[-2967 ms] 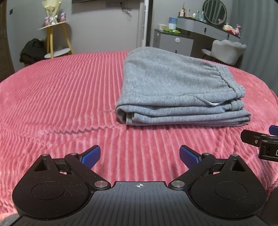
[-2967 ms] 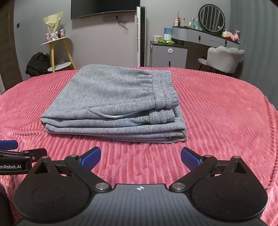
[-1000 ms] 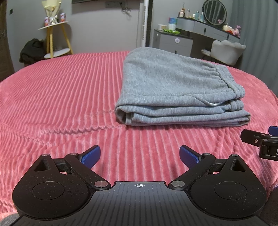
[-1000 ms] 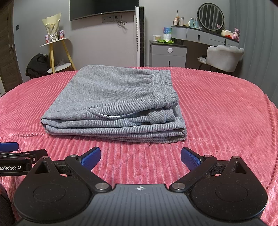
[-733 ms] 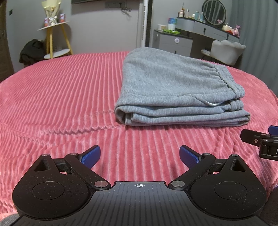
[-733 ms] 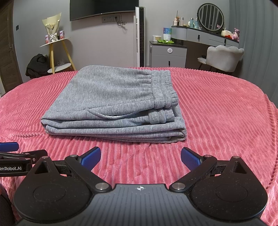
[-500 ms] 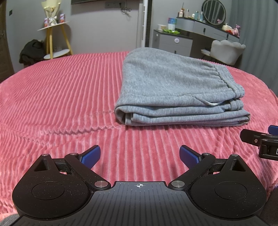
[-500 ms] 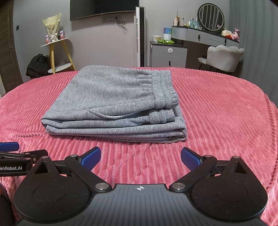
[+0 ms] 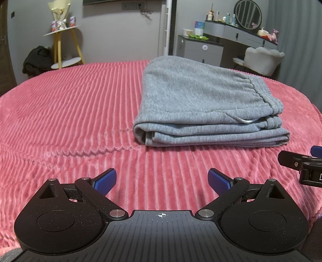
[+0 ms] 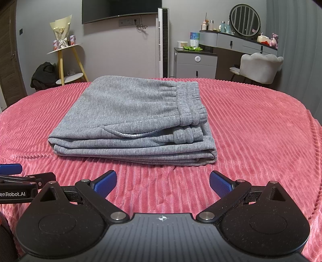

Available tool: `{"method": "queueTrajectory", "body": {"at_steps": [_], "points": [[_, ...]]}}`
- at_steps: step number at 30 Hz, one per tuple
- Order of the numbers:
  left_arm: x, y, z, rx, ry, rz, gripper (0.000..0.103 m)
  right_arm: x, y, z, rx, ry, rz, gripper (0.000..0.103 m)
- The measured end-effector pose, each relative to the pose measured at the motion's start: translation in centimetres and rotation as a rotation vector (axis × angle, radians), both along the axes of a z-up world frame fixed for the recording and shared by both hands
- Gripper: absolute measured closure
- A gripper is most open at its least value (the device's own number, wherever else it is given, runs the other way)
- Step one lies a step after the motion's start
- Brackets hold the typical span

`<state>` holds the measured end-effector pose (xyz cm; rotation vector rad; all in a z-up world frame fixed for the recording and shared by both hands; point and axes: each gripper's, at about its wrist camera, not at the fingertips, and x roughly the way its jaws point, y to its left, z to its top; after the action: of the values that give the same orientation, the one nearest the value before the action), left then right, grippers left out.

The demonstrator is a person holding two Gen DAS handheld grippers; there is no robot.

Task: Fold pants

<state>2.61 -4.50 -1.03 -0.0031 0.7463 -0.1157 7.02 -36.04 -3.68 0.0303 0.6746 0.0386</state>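
Note:
Grey sweatpants point(image 9: 205, 106) lie folded in a flat stack on the pink ribbed bedspread point(image 9: 70, 112), waistband to the right. They also show in the right wrist view point(image 10: 132, 119). My left gripper point(image 9: 162, 180) is open and empty, low over the bedspread, short of the stack's near left corner. My right gripper point(image 10: 163, 181) is open and empty, just short of the stack's near edge. Each gripper shows at the edge of the other's view, the right gripper point(image 9: 301, 163) at right, the left gripper point(image 10: 18, 179) at left.
Beyond the bed stand a yellow-legged side table point(image 10: 66, 64) with a bouquet, a dark bag point(image 10: 43, 75) on the floor, a grey drawer unit point(image 10: 195, 62), a vanity with a round mirror point(image 10: 244, 18) and a white chair point(image 10: 259, 67).

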Motion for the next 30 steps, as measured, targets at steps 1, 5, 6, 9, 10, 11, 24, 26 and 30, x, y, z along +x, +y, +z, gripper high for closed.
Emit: {"method": "queueTrajectory", "body": {"at_steps": [1,5,6,9,10,11,24,26,30], "points": [[0.02,0.01,-0.01,0.0,0.0,0.0,0.003,-0.02,0.0,0.0,-0.001,0.0,-0.001,0.004],[0.0,-0.01,-0.01,0.001,0.0,0.0,0.003,-0.01,-0.01,0.0,0.0,0.0,-0.001,0.004],[-0.01,-0.01,-0.01,0.001,0.0,0.0,0.003,0.0,0.0,-0.01,0.0,0.0,0.0,0.004],[0.0,-0.04,-0.01,0.001,0.0,0.0,0.003,0.01,0.02,0.0,-0.001,0.0,0.0,0.004],[0.02,-0.03,-0.02,0.002,0.001,0.0,0.003,-0.01,0.0,-0.01,-0.001,0.0,-0.001,0.004],[-0.01,-0.04,0.0,0.001,0.0,0.0,0.003,0.01,0.03,-0.02,-0.002,0.001,-0.001,0.004],[-0.01,-0.01,-0.09,-0.003,0.002,-0.002,0.003,0.07,0.16,-0.14,-0.003,0.005,0.009,0.004],[0.01,-0.01,-0.09,-0.004,0.004,-0.001,0.003,0.15,0.12,-0.23,-0.005,0.008,0.011,0.004],[0.03,0.01,-0.03,-0.01,0.003,-0.007,0.003,0.22,0.12,-0.29,-0.011,0.011,0.015,0.004]]}}
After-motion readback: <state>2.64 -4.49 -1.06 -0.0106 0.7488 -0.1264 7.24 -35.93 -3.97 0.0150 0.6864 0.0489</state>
